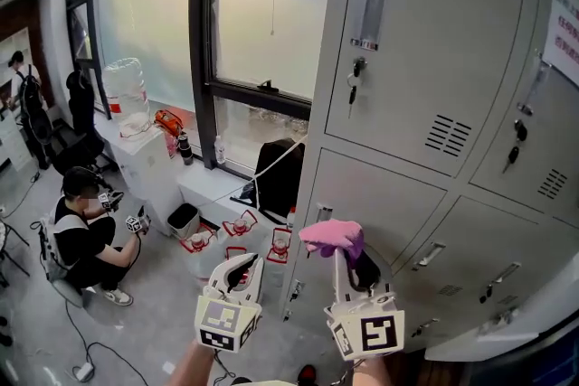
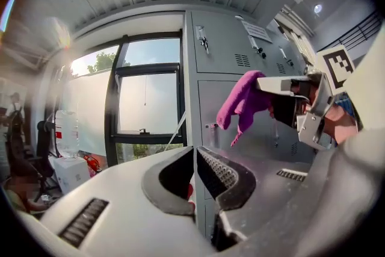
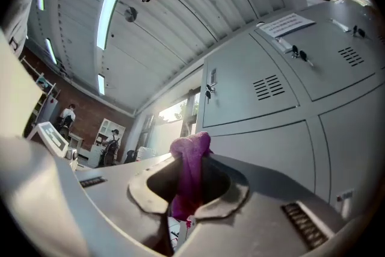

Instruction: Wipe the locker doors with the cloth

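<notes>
"Starting with the biggest thing, what is it?"

"The grey lockers [image 1: 425, 59]: flat sheet-metal doors, rectangular, each with a slotted vent and a key [image 1: 355, 81] hanging in its lock."

"Any containers?"

"Left of the lockers, a big translucent water bottle [image 1: 127, 95] stands on a white cabinet. Lower down, nearer the lockers' left edge, a small dark bin [image 1: 184, 217] sits on the floor. I can't tell what is in either."

"And the tools?"

"The right gripper [image 1: 348, 262] is clenched on the cloth [image 1: 333, 237], a soft magenta wad bunched up between its jaws and held up before a lower locker door. Whether it touches the door, I can't tell. The left gripper [image 1: 237, 271], just left of it and nearer the lockers' left edge, has its ribbed jaws pressed together with nothing between them."
</notes>
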The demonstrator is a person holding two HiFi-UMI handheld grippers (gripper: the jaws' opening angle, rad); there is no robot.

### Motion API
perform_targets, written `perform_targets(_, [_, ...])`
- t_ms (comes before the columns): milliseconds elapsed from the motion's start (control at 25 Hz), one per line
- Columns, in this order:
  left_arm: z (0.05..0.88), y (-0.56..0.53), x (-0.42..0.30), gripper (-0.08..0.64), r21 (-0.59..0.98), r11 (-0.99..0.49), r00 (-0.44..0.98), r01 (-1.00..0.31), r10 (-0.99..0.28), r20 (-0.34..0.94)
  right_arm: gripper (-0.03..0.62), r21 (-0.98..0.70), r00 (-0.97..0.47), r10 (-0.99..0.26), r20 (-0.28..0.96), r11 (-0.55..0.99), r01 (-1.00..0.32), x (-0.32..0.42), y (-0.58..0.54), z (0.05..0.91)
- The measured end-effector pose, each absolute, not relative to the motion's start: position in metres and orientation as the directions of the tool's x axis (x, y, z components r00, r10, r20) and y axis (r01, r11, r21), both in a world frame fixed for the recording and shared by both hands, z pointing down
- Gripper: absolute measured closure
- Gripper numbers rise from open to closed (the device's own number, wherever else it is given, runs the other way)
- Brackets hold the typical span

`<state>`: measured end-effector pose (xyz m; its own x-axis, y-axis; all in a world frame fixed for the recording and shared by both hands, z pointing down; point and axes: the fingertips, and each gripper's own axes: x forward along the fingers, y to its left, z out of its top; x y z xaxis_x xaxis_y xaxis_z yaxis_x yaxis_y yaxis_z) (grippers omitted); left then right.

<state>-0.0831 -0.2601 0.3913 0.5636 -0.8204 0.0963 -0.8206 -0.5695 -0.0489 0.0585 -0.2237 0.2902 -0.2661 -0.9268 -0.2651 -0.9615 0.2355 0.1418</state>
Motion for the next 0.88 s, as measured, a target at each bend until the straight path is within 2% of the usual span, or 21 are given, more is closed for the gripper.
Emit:
perform_targets(560, [0.392,-0.279,-0.116,0.522,-0.034,-0.382,0.377,-0.924,-0.921,0.097,0.532,0.159,-0.407,-0.876,-0.258,0.377,-0.912,0.039,-0.312,0.236])
perform_targets(880, [0.395,-0.273,-0.141,0.522,-0.025,-0.310,0.306,-0.951,-0.947,0.099,0.532,0.125,-0.364,-0.901,-0.235,0.343,-0.931,0.042,-0.342,0.237])
